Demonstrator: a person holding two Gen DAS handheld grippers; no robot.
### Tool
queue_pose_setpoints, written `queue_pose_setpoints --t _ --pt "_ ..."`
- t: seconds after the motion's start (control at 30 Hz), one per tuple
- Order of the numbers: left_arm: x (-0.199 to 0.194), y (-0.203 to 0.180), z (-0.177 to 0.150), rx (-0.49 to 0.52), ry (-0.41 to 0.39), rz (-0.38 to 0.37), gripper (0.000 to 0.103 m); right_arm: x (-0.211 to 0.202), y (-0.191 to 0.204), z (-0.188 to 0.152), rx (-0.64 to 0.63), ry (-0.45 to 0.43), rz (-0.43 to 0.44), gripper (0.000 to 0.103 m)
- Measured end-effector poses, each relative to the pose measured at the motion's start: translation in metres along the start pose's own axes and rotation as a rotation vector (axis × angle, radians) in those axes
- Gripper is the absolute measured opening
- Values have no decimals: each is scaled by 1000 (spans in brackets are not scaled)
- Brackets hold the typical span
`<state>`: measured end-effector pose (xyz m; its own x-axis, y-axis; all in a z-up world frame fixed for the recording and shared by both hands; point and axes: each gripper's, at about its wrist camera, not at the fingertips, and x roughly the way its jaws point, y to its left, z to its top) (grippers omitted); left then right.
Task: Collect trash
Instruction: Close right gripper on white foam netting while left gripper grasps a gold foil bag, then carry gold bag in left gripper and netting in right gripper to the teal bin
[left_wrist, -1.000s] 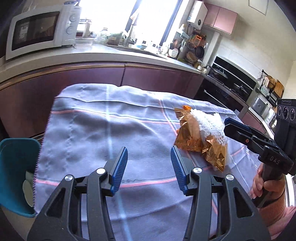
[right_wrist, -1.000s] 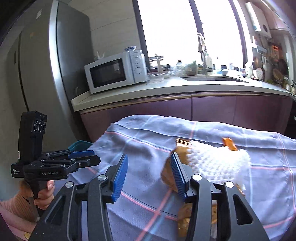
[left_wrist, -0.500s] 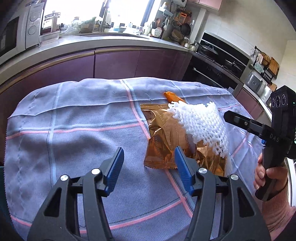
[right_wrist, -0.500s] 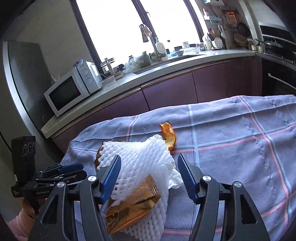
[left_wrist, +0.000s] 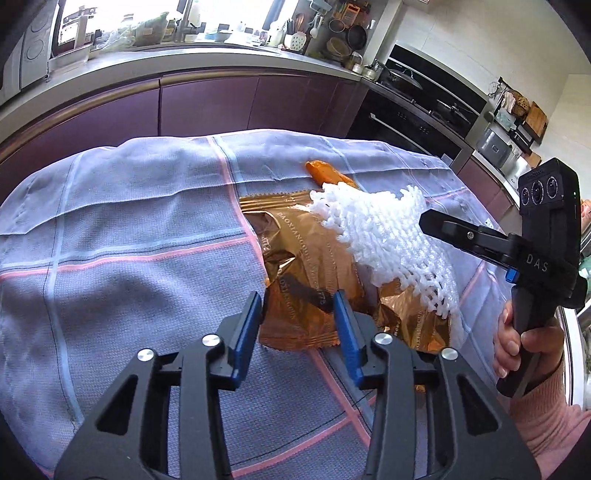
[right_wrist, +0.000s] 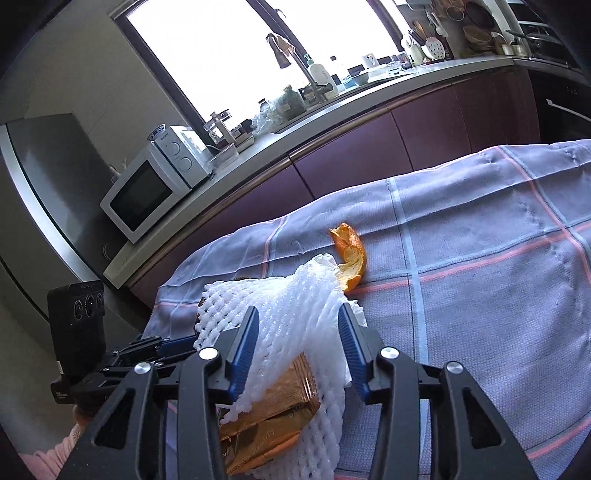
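Observation:
A crumpled gold snack wrapper (left_wrist: 306, 258) lies on the blue checked tablecloth (left_wrist: 129, 240), partly under a white foam fruit net (left_wrist: 388, 236). An orange peel (left_wrist: 325, 171) lies just behind them. My left gripper (left_wrist: 297, 306) straddles the wrapper's near end, jaws closing, pads not clearly pressing. My right gripper (right_wrist: 297, 314) straddles the foam net (right_wrist: 288, 302), jaws closing too, the net filling the gap. The wrapper (right_wrist: 273, 421) shows beneath it, the peel (right_wrist: 351, 254) beyond. Each gripper appears in the other's view: the right gripper (left_wrist: 424, 221), the left gripper (right_wrist: 177, 343).
A person's hand (left_wrist: 517, 339) in a pink sleeve holds the right gripper's handle. Purple cabinets and a counter with a microwave (right_wrist: 147, 192) and sink run behind the table. A black stove (left_wrist: 424, 99) stands at the right. The cloth (right_wrist: 480, 277) stretches bare to the right of the pile.
Both grippers came down toward the trash pile from either side. Their jaws widened, then narrowed, the left around the gold wrapper and the right around the foam net.

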<state>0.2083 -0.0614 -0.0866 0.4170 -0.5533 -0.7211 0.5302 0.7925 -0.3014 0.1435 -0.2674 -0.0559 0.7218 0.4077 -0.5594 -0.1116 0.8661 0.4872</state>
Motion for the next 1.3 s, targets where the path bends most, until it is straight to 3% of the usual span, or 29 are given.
queue_pose_setpoints --t 0.07,0.23,0.4,1.0,1.3 --pt "-1 -2 0 5 -7 2 32 -1 1 -1 -6 -4 0 24" --pt "-7 -3 -2 3 -21 0 19 -8 4 -2 -21 -25 -1 12" --pt "-15 -3 -5 5 -41 12 10 -18 7 0 -34 -57 3 11" --pt "-75 4 -25 -32 -143 25 8 -41 30 6 -64 -128 64 11" --pt "-111 16 -42 -59 -181 71 4 -42 43 6 -84 -133 94 11"
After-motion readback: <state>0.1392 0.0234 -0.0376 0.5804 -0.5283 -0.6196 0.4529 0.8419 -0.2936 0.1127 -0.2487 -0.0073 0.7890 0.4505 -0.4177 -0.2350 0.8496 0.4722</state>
